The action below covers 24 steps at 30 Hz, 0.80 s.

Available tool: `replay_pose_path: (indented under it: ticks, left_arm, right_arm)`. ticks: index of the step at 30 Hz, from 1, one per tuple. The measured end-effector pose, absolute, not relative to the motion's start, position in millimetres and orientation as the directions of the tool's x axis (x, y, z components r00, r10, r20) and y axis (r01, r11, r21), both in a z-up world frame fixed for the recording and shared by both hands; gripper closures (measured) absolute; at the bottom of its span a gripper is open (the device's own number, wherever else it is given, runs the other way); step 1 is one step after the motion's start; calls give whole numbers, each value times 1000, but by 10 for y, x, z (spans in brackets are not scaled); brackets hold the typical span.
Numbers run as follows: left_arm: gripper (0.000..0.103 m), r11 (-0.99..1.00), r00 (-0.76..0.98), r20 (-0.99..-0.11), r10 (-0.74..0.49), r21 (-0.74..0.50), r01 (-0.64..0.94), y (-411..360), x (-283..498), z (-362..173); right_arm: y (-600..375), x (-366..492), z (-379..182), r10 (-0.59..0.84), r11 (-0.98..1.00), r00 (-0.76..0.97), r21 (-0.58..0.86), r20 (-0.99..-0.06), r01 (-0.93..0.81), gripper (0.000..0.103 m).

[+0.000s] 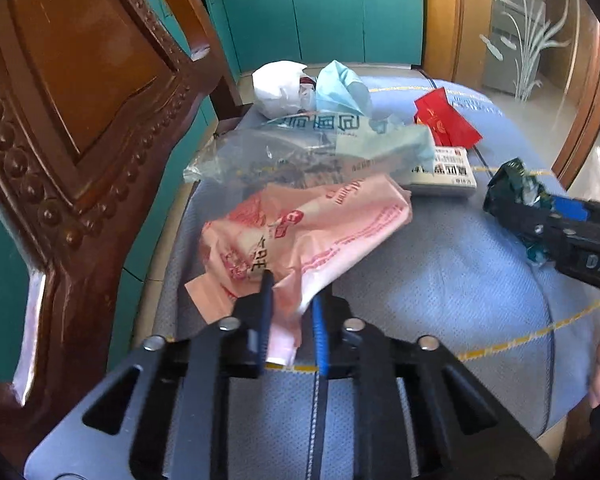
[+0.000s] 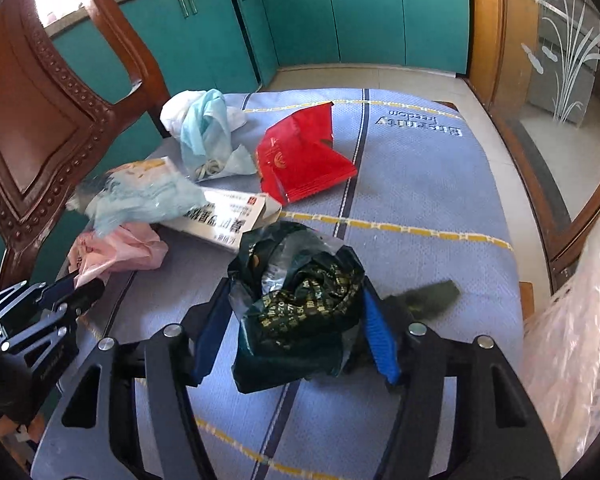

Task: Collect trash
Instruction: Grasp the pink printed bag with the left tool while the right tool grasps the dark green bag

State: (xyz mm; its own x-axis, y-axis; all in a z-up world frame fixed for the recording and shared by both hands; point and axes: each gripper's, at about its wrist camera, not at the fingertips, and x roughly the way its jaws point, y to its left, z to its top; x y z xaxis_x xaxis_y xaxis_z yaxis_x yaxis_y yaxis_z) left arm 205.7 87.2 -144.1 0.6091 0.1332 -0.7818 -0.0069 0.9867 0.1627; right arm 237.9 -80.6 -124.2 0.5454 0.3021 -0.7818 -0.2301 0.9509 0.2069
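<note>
Right now I'm mid-pickup: my right gripper (image 2: 296, 312) is clenched on the crumpled dark green wrapper (image 2: 300, 304) above the blue cushion (image 2: 420, 200), while my left gripper (image 1: 290, 296) pinches the pink plastic bag (image 1: 312, 224). Next, I judge, both go into the white basket (image 2: 580, 320).

Both wrist views close above blue cushion (image 1: 440, 264), facing teal cabinets (image 2: 364, 12); share trash pile

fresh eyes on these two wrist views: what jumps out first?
The right gripper is shut on a crumpled dark green bag, low and central. The left gripper pinches the pink plastic bag at its near edge. Behind, a red packet and a blue face mask lie on the blue cushion.
</note>
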Motion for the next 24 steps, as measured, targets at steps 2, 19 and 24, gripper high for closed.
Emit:
replay_pose_path:
  ticks: [2, 19, 24]
  left_arm:
    - [91, 981, 618, -770, 161, 195, -13, 840, 2013, -1431]
    - [93, 1000, 688, -725, 18, 21, -4, 535, 1135, -1107]
    - [93, 999, 740, -672, 28, 37, -5, 463, 999, -979]
  right_arm:
    - [-843, 2271, -1182, 307, 950, 559, 210, -770, -233, 41]
    - [-1178, 1447, -697, 252, 964, 702, 111, -667, -240, 41]
    - [-1154, 1315, -727, 229, 967, 712, 73, -664, -242, 41]
